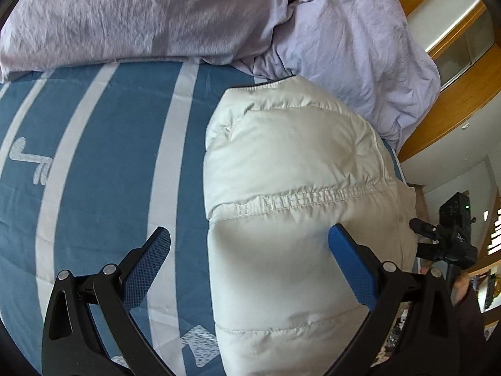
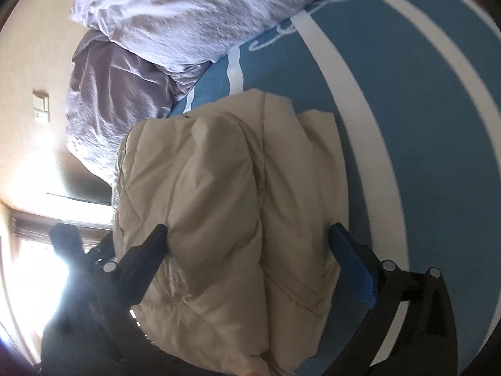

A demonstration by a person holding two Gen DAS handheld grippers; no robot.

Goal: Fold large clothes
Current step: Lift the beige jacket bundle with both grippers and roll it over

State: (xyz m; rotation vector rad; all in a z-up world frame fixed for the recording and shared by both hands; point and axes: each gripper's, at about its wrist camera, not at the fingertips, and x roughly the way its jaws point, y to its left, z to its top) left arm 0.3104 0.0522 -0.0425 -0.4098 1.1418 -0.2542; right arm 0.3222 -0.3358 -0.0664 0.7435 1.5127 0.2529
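A cream puffer jacket (image 1: 294,188) lies folded into a thick bundle on the blue striped bed cover (image 1: 103,163), near the bed's right edge. My left gripper (image 1: 250,238) is open above the jacket's near part, its right finger over the jacket and its left finger over the cover. In the right wrist view the same jacket (image 2: 219,206) is a bulky folded stack. My right gripper (image 2: 249,233) is open, its fingers spread on either side of the stack, and holds nothing. The right gripper also shows in the left wrist view (image 1: 444,235) just beyond the jacket.
A crumpled lilac duvet (image 1: 194,15) is piled across the far side of the bed, also in the right wrist view (image 2: 175,31). A wooden frame (image 1: 454,100) stands at the bed's right edge. A wall with a switch plate (image 2: 40,105) and a bright window lie left.
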